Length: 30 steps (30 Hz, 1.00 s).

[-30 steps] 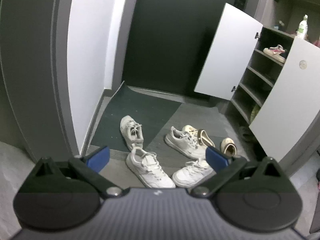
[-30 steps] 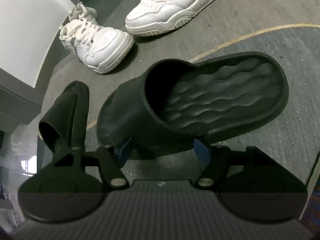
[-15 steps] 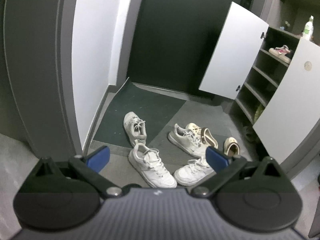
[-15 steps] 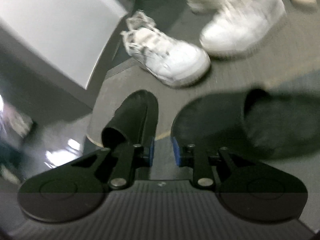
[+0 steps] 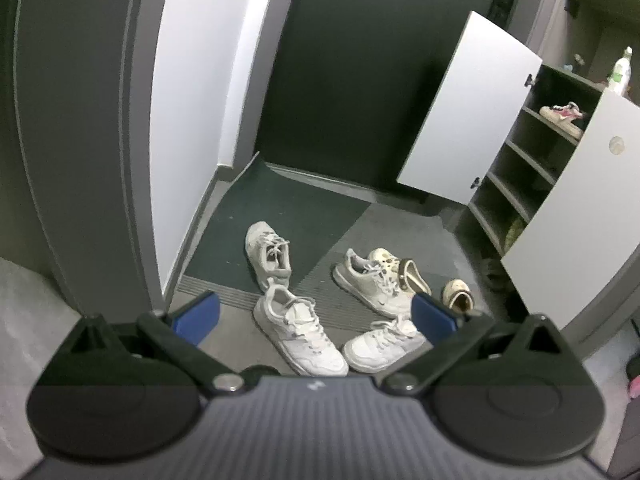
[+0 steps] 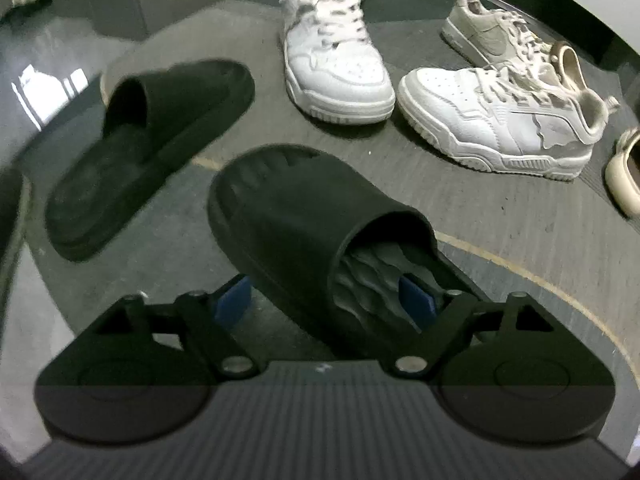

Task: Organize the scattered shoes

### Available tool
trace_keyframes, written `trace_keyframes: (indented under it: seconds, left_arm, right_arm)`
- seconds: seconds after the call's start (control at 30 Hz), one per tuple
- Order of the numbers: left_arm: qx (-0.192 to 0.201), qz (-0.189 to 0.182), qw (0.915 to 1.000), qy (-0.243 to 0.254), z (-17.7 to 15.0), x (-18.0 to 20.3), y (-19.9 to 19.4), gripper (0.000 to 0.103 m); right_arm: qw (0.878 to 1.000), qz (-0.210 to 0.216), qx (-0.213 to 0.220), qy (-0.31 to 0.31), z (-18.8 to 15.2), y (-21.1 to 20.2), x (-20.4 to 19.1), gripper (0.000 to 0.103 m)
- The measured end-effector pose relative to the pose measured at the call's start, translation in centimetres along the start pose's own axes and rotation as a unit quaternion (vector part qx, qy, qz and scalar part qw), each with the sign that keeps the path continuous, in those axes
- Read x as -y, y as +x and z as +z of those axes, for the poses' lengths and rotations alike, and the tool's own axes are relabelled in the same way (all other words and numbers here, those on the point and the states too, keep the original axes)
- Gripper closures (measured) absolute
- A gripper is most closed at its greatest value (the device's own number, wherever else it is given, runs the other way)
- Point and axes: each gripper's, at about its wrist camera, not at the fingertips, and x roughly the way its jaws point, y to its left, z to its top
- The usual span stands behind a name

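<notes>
A black slide (image 6: 312, 208) lies toe-away on the floor right in front of my right gripper (image 6: 324, 300). That gripper is open: one blue pad is outside the slide's left edge, the other over its ribbed footbed near the heel. A second black slide (image 6: 148, 140) lies at an angle to the left. Behind them are two white sneakers (image 6: 336, 52) (image 6: 500, 120) and a beige sneaker (image 6: 488, 36). My left gripper (image 5: 315, 314) is held high and open with nothing in it, looking down on several pale shoes, among them a white sneaker (image 5: 298, 336).
A shoe cabinet (image 5: 520, 168) stands at the right with both white doors open and a pink-and-white shoe (image 5: 564, 114) on an upper shelf. A cream clog (image 6: 624, 172) lies at the far right. A dark mat (image 5: 288, 208) lies before the dark door; a grey door frame (image 5: 80, 160) stands left.
My right gripper swung round the slide and went from nearly shut to open, now straddling its heel side. The left gripper's view pulled back slightly from the shoes.
</notes>
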Motion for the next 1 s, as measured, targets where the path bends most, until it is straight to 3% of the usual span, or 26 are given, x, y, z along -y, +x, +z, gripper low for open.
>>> trace_keyframes:
  seconds: [0.1, 0.23, 0.37, 0.5, 0.83, 1.0]
  left_arm:
    - [-0.008, -0.016, 0.9997, -0.014, 0.2, -0.3, 0.1, 0.000]
    - [-0.010, -0.007, 0.9992, -0.039, 0.2, -1.2, 0.1, 0.000]
    - [-0.009, -0.008, 0.9986, -0.051, 0.0, -1.9, -0.3, 0.000]
    - [-0.003, 0.000, 0.9984, -0.057, 0.1, -2.3, -0.5, 0.000]
    - [0.007, 0.005, 0.9979, -0.065, 0.3, -2.6, -0.9, 0.000]
    - [0.009, 0.025, 0.9977, -0.063, 0.6, -2.6, -0.4, 0.000]
  right_arm:
    - [1.000, -0.010, -0.014, -0.005, -0.3, 2.6, -1.1, 0.040]
    - [1.000, -0.026, 0.004, 0.017, -1.4, 3.0, -2.5, 0.040]
    - [0.994, 0.004, 0.033, 0.107, -0.9, 1.7, -1.7, 0.073]
    - [0.987, 0.007, 0.063, 0.145, -0.2, 0.9, -2.8, 0.088]
    - [0.967, -0.003, 0.137, 0.214, 3.4, 0.2, -9.1, 0.090]
    - [0.968, -0.017, 0.134, 0.213, 3.9, 1.5, -10.2, 0.090]
